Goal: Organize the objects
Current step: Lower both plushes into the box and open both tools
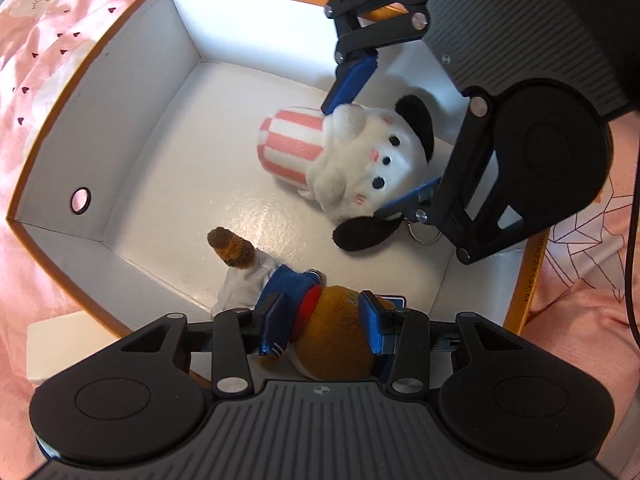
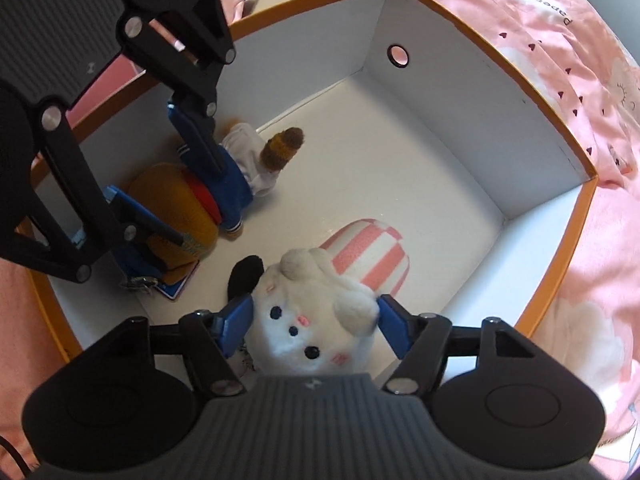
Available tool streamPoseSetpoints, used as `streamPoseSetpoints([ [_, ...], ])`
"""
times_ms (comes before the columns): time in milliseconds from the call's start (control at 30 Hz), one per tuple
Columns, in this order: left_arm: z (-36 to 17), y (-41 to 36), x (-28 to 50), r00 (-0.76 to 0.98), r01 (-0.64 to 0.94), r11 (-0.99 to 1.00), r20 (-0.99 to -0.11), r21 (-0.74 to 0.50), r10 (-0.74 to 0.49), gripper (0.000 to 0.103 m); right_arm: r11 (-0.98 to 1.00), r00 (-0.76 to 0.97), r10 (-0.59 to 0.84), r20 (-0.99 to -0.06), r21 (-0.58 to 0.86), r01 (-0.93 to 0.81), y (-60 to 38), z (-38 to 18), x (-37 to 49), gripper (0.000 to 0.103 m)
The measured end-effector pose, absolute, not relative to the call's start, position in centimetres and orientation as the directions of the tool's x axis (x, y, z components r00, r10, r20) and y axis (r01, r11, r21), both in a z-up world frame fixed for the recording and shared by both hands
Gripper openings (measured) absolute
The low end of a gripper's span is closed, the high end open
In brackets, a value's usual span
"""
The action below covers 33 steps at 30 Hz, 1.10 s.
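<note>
Both toys are low in the orange-rimmed box [image 1: 120, 40]. Left gripper [image 1: 322, 322] is clamped on the brown plush [image 1: 336, 344] at 6 o'clock; right gripper [image 2: 316, 326] stands apart around the white dog plush [image 2: 312, 320], pads seemingly clear. Next: let go only once the brown plush rests on the floor, then lift straight up. Bedding [image 2: 560, 8] reads "papercrane".

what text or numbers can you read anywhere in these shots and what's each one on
"papercrane": printed on the pink bedding, seen upside down in the right wrist view.
Black print runs up the orange outer wall of the box; it seems to end in "CM", the rest too blurred to read.
A small blue card lies under the brown plush; nothing legible on it.
White plush: no text.
</note>
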<state>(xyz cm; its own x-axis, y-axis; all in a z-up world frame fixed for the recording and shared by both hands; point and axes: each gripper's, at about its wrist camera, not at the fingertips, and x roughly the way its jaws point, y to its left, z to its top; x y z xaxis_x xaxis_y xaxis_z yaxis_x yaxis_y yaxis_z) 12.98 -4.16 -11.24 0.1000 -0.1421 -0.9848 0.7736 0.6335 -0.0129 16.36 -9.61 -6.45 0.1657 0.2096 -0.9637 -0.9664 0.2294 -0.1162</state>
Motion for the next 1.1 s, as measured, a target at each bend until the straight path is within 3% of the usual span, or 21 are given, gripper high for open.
streamPoseSetpoints([
  [200,-11.7,-4.1,13.2,0.061,0.770,0.637,-0.987,-0.049,-0.150,0.033,0.118,0.092,0.263,-0.960,-0.062,-0.991,-10.0,-5.9,15.0,0.065],
  [400,-12.5,-3.7,13.0,-0.016,0.740,0.658,-0.982,-0.138,-0.188,0.032,0.097,0.022,0.261,-0.965,0.004,-0.995,-9.7,-5.5,14.7,0.062],
  [533,-13.0,-3.3,12.9,-0.054,0.728,0.660,-0.975,-0.185,-0.214,0.033,0.136,-0.120,0.302,-0.946,0.168,-0.976,-9.9,-4.9,15.9,0.049],
  [633,-13.4,-3.2,12.7,-0.067,0.737,0.646,-0.972,-0.199,-0.224,0.033,0.199,-0.163,0.306,-0.938,0.230,-0.953,-9.9,-4.7,16.9,0.048],
  [967,-14.5,-2.5,12.1,0.016,0.698,0.696,-0.969,-0.166,-0.247,0.033,0.370,-0.050,0.294,-0.954,0.163,-0.915,-9.8,-4.9,16.1,0.045],
  [1100,-14.8,-2.1,11.3,0.076,0.685,0.714,-0.961,-0.143,-0.265,0.033,0.548,-0.022,0.312,-0.950,0.198,-0.813,-10.9,-4.7,16.8,0.045],
])
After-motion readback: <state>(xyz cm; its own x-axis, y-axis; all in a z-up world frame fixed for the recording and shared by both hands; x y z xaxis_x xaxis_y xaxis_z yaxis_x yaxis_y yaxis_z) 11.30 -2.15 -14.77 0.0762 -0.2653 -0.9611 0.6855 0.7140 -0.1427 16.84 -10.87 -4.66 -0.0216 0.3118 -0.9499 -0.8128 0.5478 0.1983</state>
